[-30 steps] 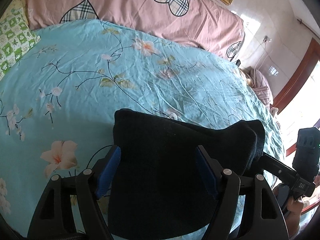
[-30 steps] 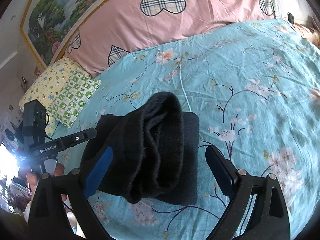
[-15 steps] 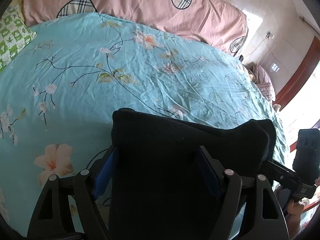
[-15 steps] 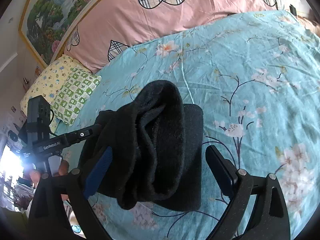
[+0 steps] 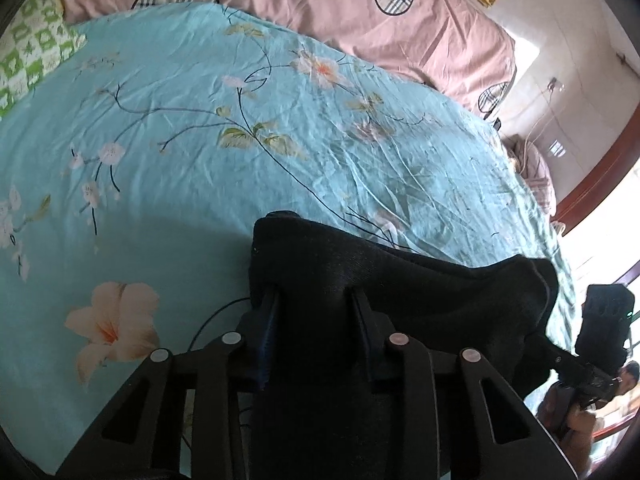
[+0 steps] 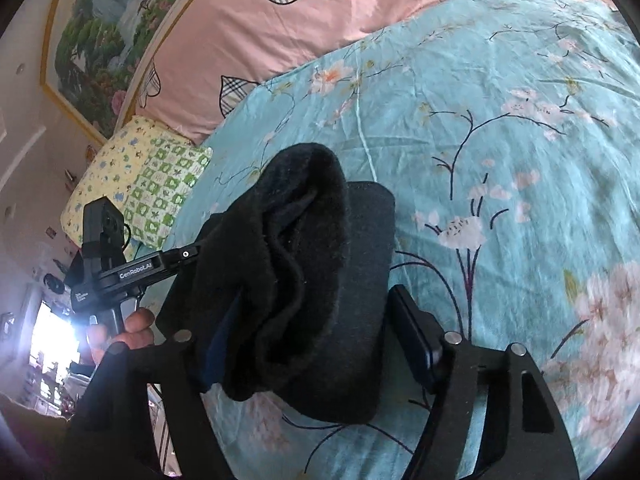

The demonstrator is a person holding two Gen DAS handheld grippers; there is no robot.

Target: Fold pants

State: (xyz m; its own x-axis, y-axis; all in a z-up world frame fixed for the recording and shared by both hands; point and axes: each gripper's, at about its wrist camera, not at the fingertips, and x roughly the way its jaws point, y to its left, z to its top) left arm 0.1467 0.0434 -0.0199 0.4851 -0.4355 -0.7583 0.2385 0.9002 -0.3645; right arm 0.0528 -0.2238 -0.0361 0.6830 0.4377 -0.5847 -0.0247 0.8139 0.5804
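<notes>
Black pants [image 5: 440, 292], folded into a thick bundle, lie near the front edge of a turquoise flowered bed sheet [image 5: 200, 140]. My left gripper [image 5: 314, 300] is closing on the bundle's left end, and dark cloth fills the gap between its pads. In the right wrist view the pants [image 6: 304, 208] show a rolled fold above a flat layer. My right gripper [image 6: 316, 300] straddles that end and its jaws are closing. Its right finger [image 6: 412, 332] stands at the cloth's edge, while the fold hides the left one.
A pink quilt [image 5: 320, 8] with plaid hearts lies along the headboard side. A green checked pillow [image 6: 164, 196] sits at the sheet's far left corner. A framed painting [image 6: 100, 40] hangs on the wall. A hand [image 6: 136, 328] holds the left gripper's handle.
Both grippers have sunk toward the pants. The left jaws have narrowed onto the cloth. The right jaws have come in from wide to the bundle's edges.
</notes>
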